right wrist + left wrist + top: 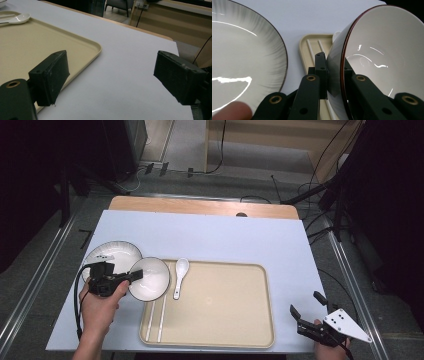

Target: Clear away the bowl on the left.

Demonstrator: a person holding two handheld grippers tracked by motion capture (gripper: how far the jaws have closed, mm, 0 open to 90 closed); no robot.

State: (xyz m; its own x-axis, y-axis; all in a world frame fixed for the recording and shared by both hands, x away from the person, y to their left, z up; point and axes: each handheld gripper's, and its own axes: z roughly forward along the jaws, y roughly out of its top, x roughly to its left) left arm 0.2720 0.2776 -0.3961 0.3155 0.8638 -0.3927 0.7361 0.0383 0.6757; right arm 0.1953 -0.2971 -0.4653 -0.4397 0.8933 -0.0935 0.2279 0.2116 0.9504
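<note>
My left gripper (134, 276) is shut on the rim of a white bowl (150, 279) with a dark red edge, held over the tray's left border. In the left gripper view the bowl (382, 52) is tilted, and the jaws pinch its wall from both sides. A white plate (112, 256) with a dark rim lies on the table just left of the bowl (242, 60). On the beige tray (225, 305) lie a white spoon (180, 274) and a pair of white chopsticks (156, 320). My right gripper (306, 305) stands open at the table's front right corner, holding nothing.
A pale blue sheet (225, 237) covers the table; a wooden strip (200, 206) shows at its far edge. Cables and dark stands sit on the floor beyond. The tray's corner (96, 48) lies left of the right gripper.
</note>
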